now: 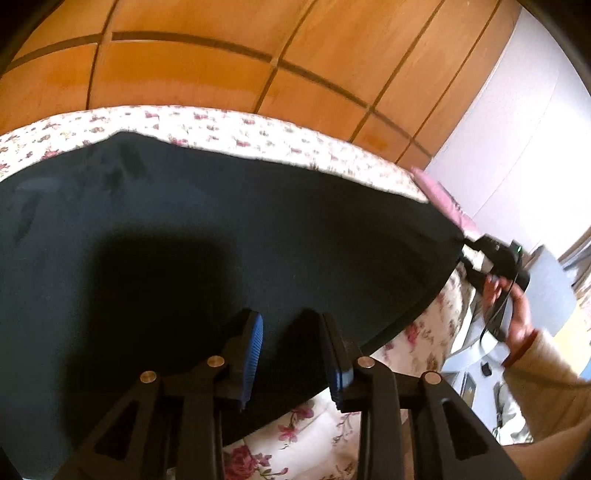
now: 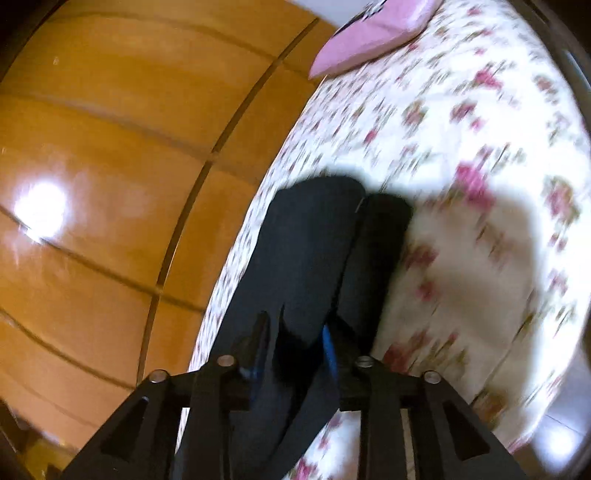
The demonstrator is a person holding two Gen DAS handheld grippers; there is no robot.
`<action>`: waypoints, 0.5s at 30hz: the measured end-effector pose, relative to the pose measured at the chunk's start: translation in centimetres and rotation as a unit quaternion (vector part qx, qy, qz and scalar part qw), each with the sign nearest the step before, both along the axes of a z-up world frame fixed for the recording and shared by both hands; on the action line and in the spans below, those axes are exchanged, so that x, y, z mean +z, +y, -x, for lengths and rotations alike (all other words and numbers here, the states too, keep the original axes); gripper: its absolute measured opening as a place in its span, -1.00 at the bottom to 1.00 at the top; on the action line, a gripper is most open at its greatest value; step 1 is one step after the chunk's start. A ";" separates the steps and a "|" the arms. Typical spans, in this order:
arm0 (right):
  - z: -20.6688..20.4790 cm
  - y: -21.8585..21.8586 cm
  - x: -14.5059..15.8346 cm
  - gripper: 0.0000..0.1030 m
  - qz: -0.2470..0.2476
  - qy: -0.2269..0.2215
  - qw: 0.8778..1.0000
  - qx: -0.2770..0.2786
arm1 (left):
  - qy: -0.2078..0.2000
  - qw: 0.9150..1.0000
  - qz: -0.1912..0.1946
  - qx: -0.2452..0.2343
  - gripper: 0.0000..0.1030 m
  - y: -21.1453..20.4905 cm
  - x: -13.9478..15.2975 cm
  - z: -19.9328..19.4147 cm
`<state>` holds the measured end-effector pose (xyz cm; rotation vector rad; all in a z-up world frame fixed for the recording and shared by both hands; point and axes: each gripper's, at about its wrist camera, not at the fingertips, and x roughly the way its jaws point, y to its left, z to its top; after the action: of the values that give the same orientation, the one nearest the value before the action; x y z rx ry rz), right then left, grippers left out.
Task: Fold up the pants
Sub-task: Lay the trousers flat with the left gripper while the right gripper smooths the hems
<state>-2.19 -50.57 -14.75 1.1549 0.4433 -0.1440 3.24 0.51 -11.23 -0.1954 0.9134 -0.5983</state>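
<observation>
Dark navy pants (image 1: 207,236) lie spread over a floral bedspread (image 1: 229,129). My left gripper (image 1: 291,325) hovers over the pants' near edge with its blue-padded fingers (image 1: 253,354) apart and nothing between them. My right gripper (image 1: 467,254) shows at the right in the left wrist view, pinching the pants' far corner. In the right wrist view the right gripper (image 2: 295,332) is closed on a fold of the dark cloth (image 2: 310,243), which hangs down in front toward the bedspread (image 2: 461,229). That view is motion-blurred.
A wooden panelled wardrobe (image 1: 258,55) stands behind the bed and shows at the left in the right wrist view (image 2: 110,184). A pink pillow (image 2: 369,33) lies at the bed's far end. The person's hand and sleeve (image 1: 524,332) are at the right.
</observation>
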 end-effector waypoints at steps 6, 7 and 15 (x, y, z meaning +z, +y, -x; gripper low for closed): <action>1.5 -0.6 2.5 -0.88 0.037 -0.001 0.999 0.000 | 0.011 1.000 0.003 -0.023 -0.87 -0.7 0.5 0.8; 1.7 -0.4 2.8 -0.89 0.057 0.007 0.998 -0.002 | 0.011 1.000 0.002 -0.024 -0.87 -0.6 0.3 1.1; 1.2 -0.3 1.3 -0.77 0.076 0.079 0.994 -0.016 | 0.033 0.998 0.045 -0.008 -0.70 1.0 0.8 0.7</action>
<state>-3.35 -50.91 -13.43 1.0053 0.5456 -0.2933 2.59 1.53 -10.40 -0.2907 0.9529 -0.6524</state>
